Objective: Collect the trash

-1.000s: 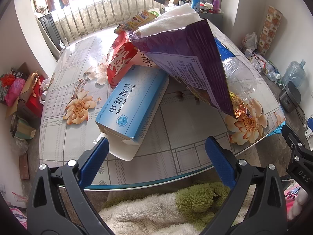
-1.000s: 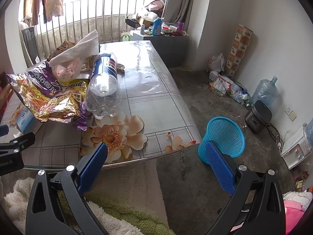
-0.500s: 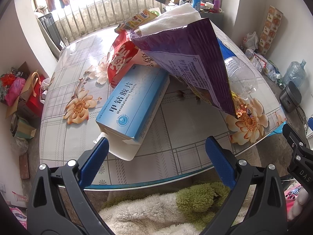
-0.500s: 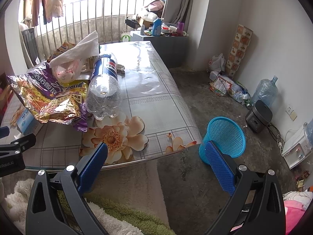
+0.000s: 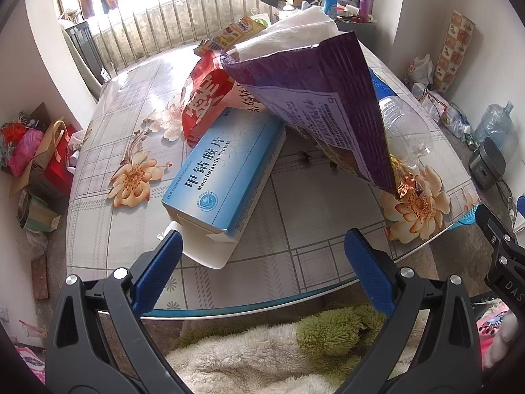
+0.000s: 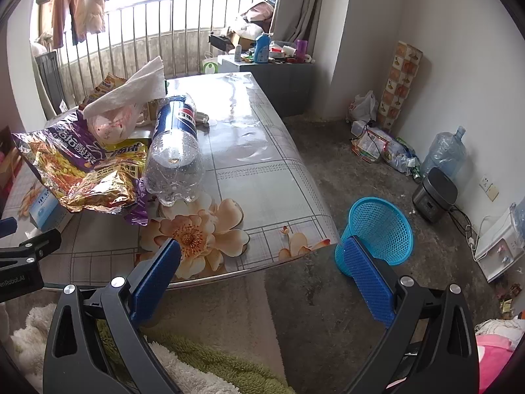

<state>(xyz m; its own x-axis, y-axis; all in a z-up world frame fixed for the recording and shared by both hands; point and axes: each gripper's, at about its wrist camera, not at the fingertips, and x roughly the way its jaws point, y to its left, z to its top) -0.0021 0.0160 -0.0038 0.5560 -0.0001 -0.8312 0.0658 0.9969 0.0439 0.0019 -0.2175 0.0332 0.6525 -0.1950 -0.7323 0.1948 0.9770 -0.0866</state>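
Left wrist view: we hold left gripper [image 5: 262, 256] jaws apart just short of blue tablet box [image 5: 226, 177], nothing grasped; right gripper [image 6: 262, 272] likewise spread, empty. Collection apparently unstarted; next likely calls for closing on box, carrying to blue basket [image 6: 377, 229] beside table [image 6: 262, 170].

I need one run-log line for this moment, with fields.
left claw: open, empty | right claw: open, empty | trash: blue box, purple bag, bottle on table | basket: floor
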